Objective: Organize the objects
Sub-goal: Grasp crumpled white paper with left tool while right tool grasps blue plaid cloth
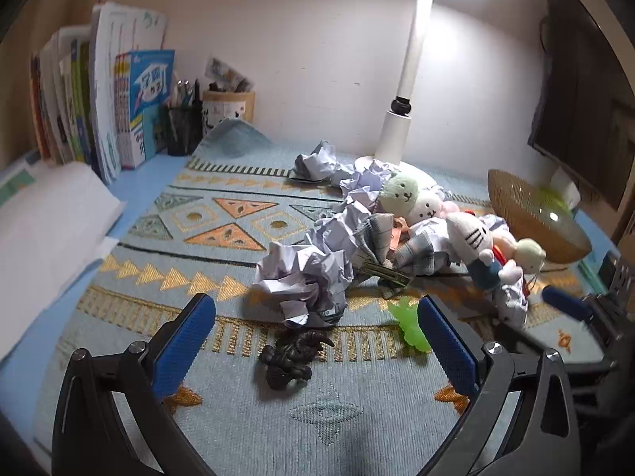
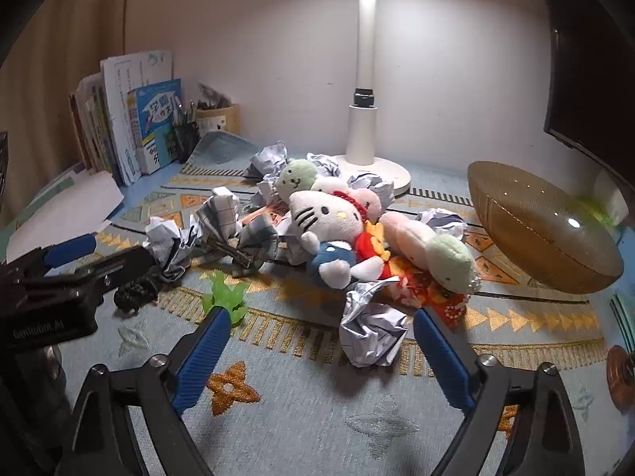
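Evidently unsorted, the plush toys (image 2: pixel 329 222) lie heaped mid-table among crumpled paper balls (image 2: pixel 373 333), likely waiting for the amber bowl (image 2: pixel 543 234) tipped at the right edge. I count about five plushies, at least five paper balls, one green figure (image 2: pixel 224 295) and one dark figure (image 1: pixel 291 355). Left tool (image 1: pixel 313 333) and right tool (image 2: pixel 321 341) both stand apart, holding nothing.

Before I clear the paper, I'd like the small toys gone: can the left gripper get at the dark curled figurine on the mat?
Probably yes: the left gripper is open, and the dark curled figurine lies uncovered between its fingers.
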The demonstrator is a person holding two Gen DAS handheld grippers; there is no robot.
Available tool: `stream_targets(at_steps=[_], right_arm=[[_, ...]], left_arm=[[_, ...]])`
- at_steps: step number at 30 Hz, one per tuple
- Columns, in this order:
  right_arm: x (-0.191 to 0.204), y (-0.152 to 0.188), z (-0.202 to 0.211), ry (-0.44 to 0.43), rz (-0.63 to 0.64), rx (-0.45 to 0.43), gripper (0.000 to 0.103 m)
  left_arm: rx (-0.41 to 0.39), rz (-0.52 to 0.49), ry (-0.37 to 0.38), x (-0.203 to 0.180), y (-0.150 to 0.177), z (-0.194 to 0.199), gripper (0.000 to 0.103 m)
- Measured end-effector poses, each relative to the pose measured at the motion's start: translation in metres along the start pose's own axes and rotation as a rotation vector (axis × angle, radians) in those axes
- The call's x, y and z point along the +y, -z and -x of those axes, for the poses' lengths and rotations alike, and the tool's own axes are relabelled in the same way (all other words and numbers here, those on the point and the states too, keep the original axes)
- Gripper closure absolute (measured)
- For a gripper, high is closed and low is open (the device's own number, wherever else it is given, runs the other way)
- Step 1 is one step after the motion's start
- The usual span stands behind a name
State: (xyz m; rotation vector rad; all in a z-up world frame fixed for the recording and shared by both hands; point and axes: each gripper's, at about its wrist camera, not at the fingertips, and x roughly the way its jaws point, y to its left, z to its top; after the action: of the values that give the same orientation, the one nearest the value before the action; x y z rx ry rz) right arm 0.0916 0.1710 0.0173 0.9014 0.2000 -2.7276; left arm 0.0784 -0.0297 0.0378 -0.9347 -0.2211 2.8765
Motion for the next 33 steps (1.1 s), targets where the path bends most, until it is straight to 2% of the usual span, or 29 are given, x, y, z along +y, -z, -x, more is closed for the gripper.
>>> stream_targets(at_steps=[5, 9, 11, 14, 18, 22, 23, 25, 28, 30, 31, 33], right_arm=[[0.005, 0.004, 0.005, 0.001, 0.033, -0.034, 0.021], [0.002, 0.004, 0.005, 0.000, 0.009, -0.026, 0.021], [-0.001, 0.003, 0.001, -0.010, -0.006, -0.003, 0.019], [-0.004, 0.002, -0.002, -0.023, -0.021, 0.017, 0.017], [-0.004, 0.000, -0.005, -0.015, -0.020, 0.035, 0.017], [0.000, -0.006, -0.010, -0.011, 0.002, 0.061, 0.017], [0.001, -0.010, -0.012, -0.030, -0.003, 0.067, 0.017], [0.002, -0.022, -0.016, -0.085, -0.021, 0.075, 0.017], [0.016, -0.044, -0.026, -0.084, 0.073, 0.077, 0.017], [0.033, -0.054, -0.036, -0.065, 0.190, 0.086, 0.020], [0.041, -0.057, -0.043, -0.072, 0.236, 0.103, 0.021], [0.053, -0.058, -0.058, -0.078, 0.313, 0.134, 0.029]], left_arm=[[0.018, 0.137, 0.087, 0.025, -0.002, -0.001, 0.001], [0.036, 0.177, 0.097, 0.035, 0.000, -0.006, 0.001], [0.043, 0.168, 0.109, 0.033, 0.000, -0.008, 0.001], [0.056, 0.159, 0.085, 0.030, 0.000, -0.010, 0.001], [0.124, 0.124, 0.082, 0.027, -0.005, -0.021, 0.001], [0.134, -0.019, 0.029, 0.025, -0.028, -0.029, 0.001], [0.152, -0.051, 0.036, 0.026, -0.033, -0.034, 0.001], [0.203, -0.069, 0.100, 0.031, -0.038, -0.048, 0.001], [0.285, -0.031, 0.200, 0.040, -0.036, -0.069, 0.002], [0.314, -0.002, 0.231, 0.044, -0.033, -0.079, 0.009], [0.323, 0.010, 0.241, 0.046, -0.031, -0.081, 0.016], [0.329, 0.033, 0.264, 0.049, -0.031, -0.082, 0.022]])
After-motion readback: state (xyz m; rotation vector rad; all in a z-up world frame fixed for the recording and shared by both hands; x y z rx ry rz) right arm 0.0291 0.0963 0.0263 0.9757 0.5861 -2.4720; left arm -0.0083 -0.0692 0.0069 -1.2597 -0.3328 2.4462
